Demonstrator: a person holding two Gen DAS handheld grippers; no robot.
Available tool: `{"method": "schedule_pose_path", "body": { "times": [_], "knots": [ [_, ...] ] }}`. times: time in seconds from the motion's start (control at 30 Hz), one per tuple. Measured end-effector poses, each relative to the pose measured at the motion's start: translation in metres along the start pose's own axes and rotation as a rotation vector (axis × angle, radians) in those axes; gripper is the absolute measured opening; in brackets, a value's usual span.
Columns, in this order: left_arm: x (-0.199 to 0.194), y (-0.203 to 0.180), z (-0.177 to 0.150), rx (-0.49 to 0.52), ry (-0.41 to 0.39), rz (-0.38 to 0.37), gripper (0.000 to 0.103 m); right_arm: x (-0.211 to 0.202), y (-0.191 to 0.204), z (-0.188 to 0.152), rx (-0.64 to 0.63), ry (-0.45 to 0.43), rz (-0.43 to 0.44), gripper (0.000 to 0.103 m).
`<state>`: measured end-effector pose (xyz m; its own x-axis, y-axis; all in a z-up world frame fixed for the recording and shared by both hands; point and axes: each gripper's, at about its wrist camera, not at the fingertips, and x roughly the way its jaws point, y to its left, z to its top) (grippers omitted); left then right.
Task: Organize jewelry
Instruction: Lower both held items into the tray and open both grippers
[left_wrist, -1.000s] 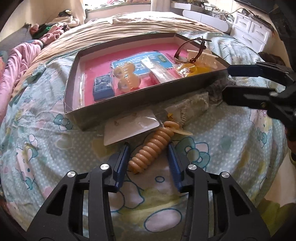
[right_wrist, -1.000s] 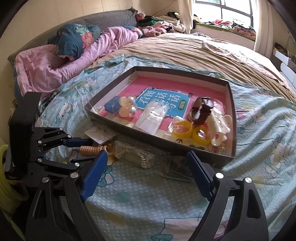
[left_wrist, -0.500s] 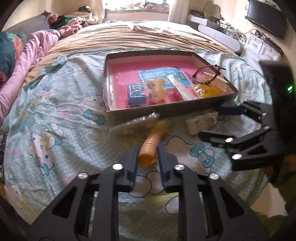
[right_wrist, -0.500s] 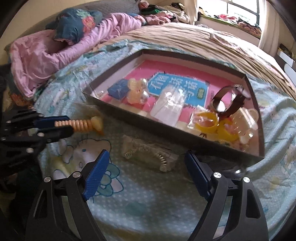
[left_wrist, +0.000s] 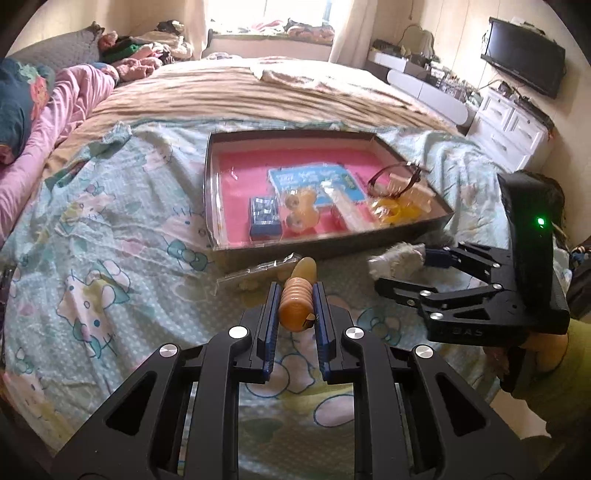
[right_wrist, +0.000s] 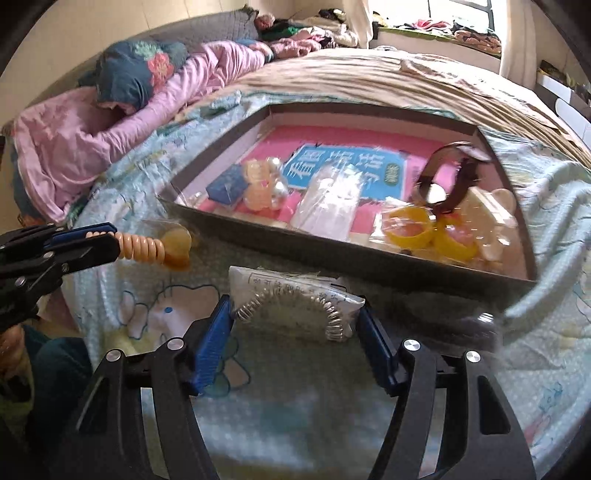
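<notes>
Pillows (right_wrist: 136, 70): far left, at the head of the bed, on pink bedding.
Bed (left_wrist: 110, 236): light-blue cartoon-print cover in front, tan blanket behind.
Left gripper (left_wrist: 294, 295): clamped tight on the orange coil (left_wrist: 295, 302), pads on both its sides; in the right wrist view the same gripper (right_wrist: 99, 238) comes in from the left edge with the coil (right_wrist: 146, 248) sticking out past its tips, clear of the cover.
Coil: ribbed orange spiral with a pale yellow piece at the far end, just in front of the tray's near wall.
Clear bag (left_wrist: 258, 269): flat on the cover beyond the coil, touching or just beside the tray's near wall.
Tray (left_wrist: 210, 192): shallow dark box with pink floor, lying on the bed; it holds a blue box (left_wrist: 263, 218), a clear bag of pearly pieces (left_wrist: 299, 214), a blue card (left_wrist: 310, 177), a long clear packet (left_wrist: 347, 210), yellow rings (right_wrist: 410, 230) and a brown strap (right_wrist: 439, 177) at the right end.
Silver packet (right_wrist: 295, 306): clear bag with a silver spring chain, on the cover before the tray.
Right gripper (right_wrist: 295, 328): jaws closing, about half wide, one on each side of the silver packet; whether the pads touch it I cannot tell.
Drawers (left_wrist: 513, 125): white, far right by the wall, a screen (left_wrist: 524, 70) above.
</notes>
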<state>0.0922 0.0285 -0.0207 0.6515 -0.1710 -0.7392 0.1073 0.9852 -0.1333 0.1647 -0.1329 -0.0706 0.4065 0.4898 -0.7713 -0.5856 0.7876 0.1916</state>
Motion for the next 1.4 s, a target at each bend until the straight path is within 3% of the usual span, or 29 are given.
{"method": "schedule_pose_path", "body": {
  "times": [0.37,0.63,1.03,1.4],
  "knots": [
    [-0.031,-0.009,0.022,-0.010,-0.112,-0.010,0.011,-0.059,-0.028,0.002,0.062,-0.102,-0.028,0.065],
    [-0.034,-0.013,0.038,-0.015,-0.132,-0.003,0.011,-0.084,-0.034,0.011,0.067,-0.175,-0.045,0.065],
    [-0.022,-0.019,0.063,0.005,-0.134,0.023,0.011,-0.095,-0.039,0.027,0.075,-0.251,-0.075,0.065],
    [0.018,-0.014,0.089,0.004,-0.108,0.073,0.011,-0.082,-0.046,0.038,0.076,-0.245,-0.099,0.065]
  ]
}}
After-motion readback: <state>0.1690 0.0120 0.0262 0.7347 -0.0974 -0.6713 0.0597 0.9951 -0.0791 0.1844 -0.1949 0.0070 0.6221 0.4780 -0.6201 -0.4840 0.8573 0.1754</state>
